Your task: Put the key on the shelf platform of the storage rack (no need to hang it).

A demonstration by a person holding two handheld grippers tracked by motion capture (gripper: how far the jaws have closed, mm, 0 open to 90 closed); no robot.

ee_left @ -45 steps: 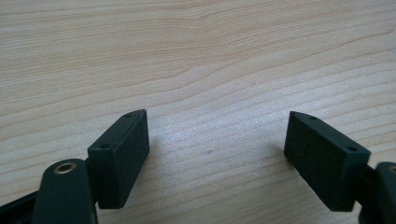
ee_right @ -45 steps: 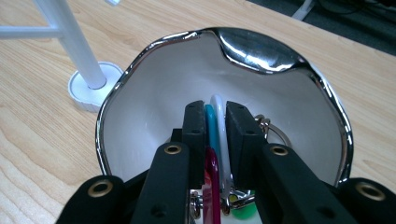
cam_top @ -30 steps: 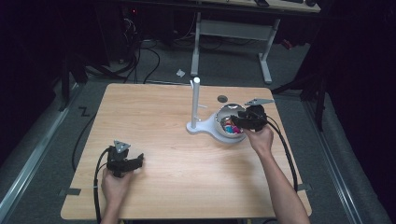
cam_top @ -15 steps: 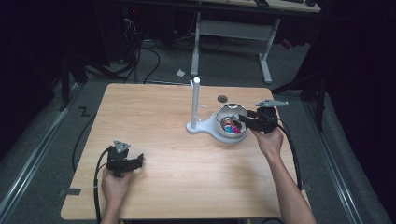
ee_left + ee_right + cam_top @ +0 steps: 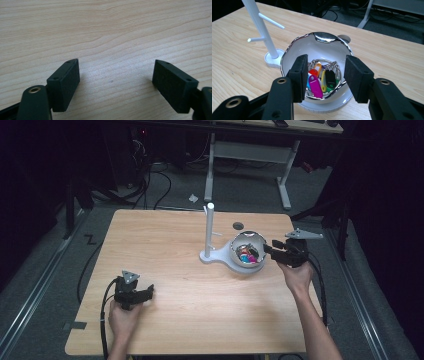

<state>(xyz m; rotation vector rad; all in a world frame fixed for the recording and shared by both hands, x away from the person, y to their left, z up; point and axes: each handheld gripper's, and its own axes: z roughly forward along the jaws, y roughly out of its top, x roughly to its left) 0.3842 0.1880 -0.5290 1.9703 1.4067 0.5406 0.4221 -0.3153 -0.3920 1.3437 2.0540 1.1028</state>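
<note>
While the left gripper is resting spread on the bare wooden table well away from the bowl, the right gripper is hovering at the bowl's near rim, jaws apart and empty, pointing straight at the coloured key tags inside; beyond the bowl, the white peg stand is standing.

Grey desk frame; floor cables

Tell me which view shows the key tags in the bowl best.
Right gripper view: the key tags lie close up in the white bowl, colours distinct, framed by the open right gripper. The high view shows them as small coloured specks. The left gripper view faces bare table.
</note>
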